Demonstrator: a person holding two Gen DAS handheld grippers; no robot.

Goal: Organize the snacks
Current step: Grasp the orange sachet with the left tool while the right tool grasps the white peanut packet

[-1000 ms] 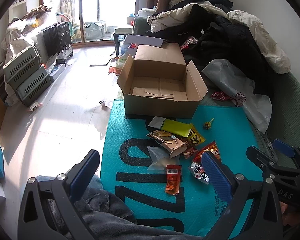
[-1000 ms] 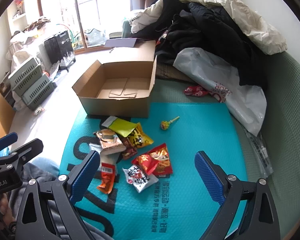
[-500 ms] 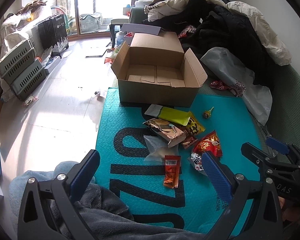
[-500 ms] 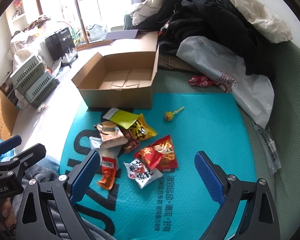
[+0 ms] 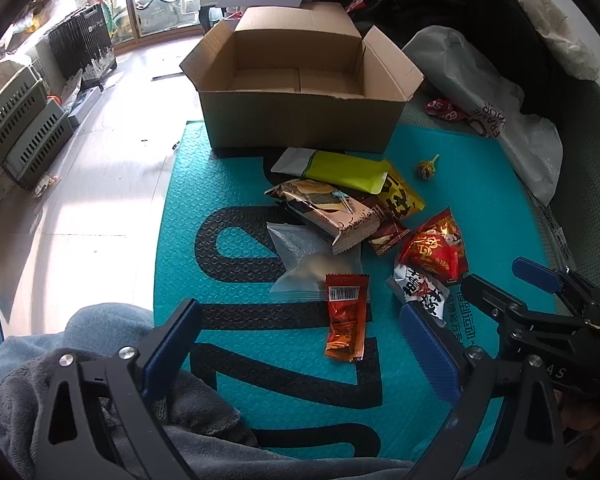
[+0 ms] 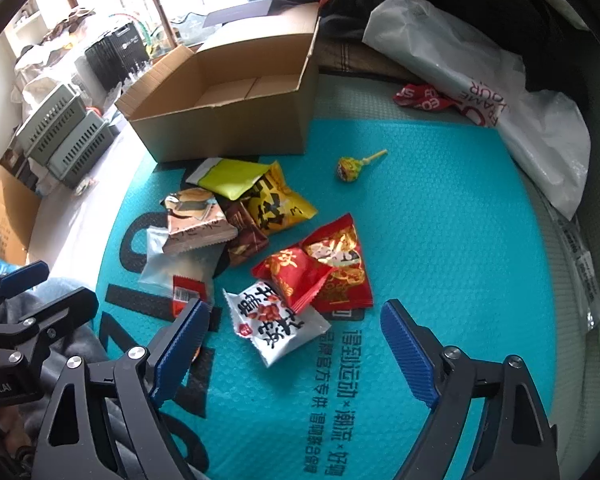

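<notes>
An open, empty cardboard box [image 5: 300,92] [image 6: 228,112] stands at the far edge of a teal mat [image 5: 228,184] [image 6: 440,240]. Several snack packets lie in a pile in front of it: a lime-green pouch [image 5: 340,168], a brown biscuit pack [image 5: 332,212], a yellow bag [image 6: 276,204], red packets [image 6: 332,272], a white packet [image 6: 276,324], an orange-red sachet [image 5: 346,316] and a lollipop [image 6: 352,166]. My left gripper [image 5: 300,340] is open above the sachet. My right gripper [image 6: 292,340] is open above the white packet.
A white plastic bag [image 6: 500,92] and a pile of dark clothes [image 5: 460,8] lie at the right on the green sofa. Grey crates [image 5: 20,128] and black cases [image 5: 80,48] stand on the floor at the left. A blue-grey blanket [image 5: 100,360] lies under the left gripper.
Both grippers have moved forward and down toward the snack pile, so the packets and box look larger. Both stay open. Nothing has been picked up.
</notes>
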